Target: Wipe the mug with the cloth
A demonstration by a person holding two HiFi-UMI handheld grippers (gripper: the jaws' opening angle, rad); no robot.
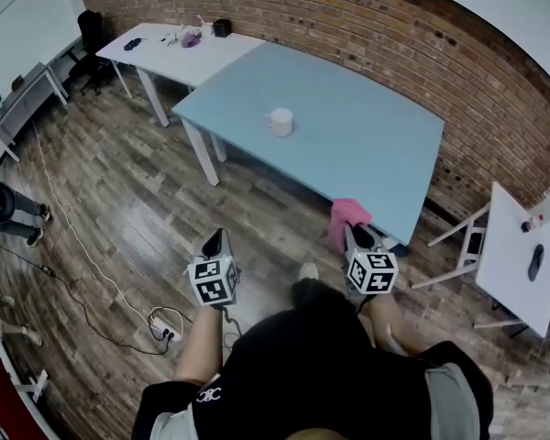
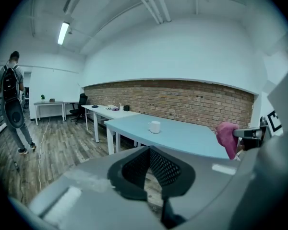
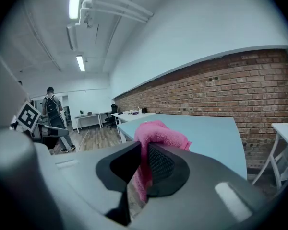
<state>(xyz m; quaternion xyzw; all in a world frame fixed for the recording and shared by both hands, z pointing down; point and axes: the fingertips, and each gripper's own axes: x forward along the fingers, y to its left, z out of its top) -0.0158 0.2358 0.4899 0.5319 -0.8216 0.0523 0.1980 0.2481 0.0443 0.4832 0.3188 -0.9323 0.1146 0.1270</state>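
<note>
A white mug (image 1: 280, 121) stands on the light blue table (image 1: 367, 154), toward its far left side; the left gripper view shows the mug (image 2: 154, 126) far ahead. My right gripper (image 1: 350, 231) is shut on a pink cloth (image 1: 347, 216), held just short of the table's near edge. In the right gripper view the cloth (image 3: 156, 138) bunches above the jaws and hangs down between them. My left gripper (image 1: 215, 238) is shut and holds nothing, out over the wooden floor, well short of the table.
A white table (image 1: 179, 49) with small items stands beyond the blue one, along a brick wall. Another white table (image 1: 522, 255) is at the right. A person with a backpack (image 2: 12, 104) walks at the far left. Cables and a power strip (image 1: 165, 328) lie on the floor.
</note>
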